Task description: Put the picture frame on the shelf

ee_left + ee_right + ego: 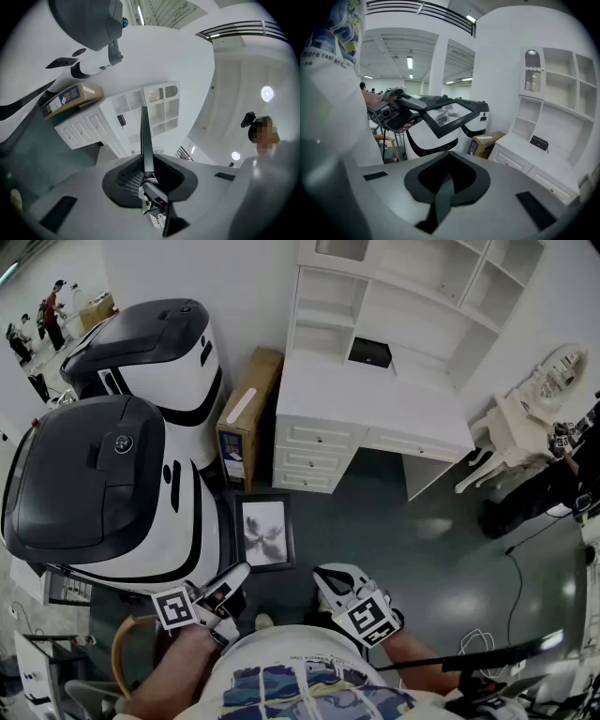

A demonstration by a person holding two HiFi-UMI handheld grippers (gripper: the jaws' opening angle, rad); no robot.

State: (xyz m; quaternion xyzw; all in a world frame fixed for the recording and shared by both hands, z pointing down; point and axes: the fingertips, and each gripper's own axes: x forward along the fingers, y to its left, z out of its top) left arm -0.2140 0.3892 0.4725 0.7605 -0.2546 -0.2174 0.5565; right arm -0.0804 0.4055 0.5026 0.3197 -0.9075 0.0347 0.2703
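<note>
Head view: the picture frame (263, 532) is seen held out in front of the person, above the dark floor (412, 549), with its picture side turned upward. It is gripped at its near edge by the left gripper (236, 576). In the left gripper view the frame (146, 136) appears edge-on as a thin dark blade, pinched between the jaws of the left gripper (148, 172). A grip on the edge probably leaves the glass untouched and the far side free to be set down first.

The right gripper (328, 576) is held beside the frame without touching it. In the right gripper view its jaws (446, 186) are pressed together with nothing between them, so it is judged to be kept spare, perhaps for steadying.

The white shelf unit (394, 296) stands on its tabletop (375, 399), well apart from the frame, and a small black object (368, 352) lies at the back. Nothing has yet been placed. A cardboard box (248, 413) leans beside the drawers, and a large white-and-black machine (103, 493) stands close on the left, so the frame would need carrying past it.
</note>
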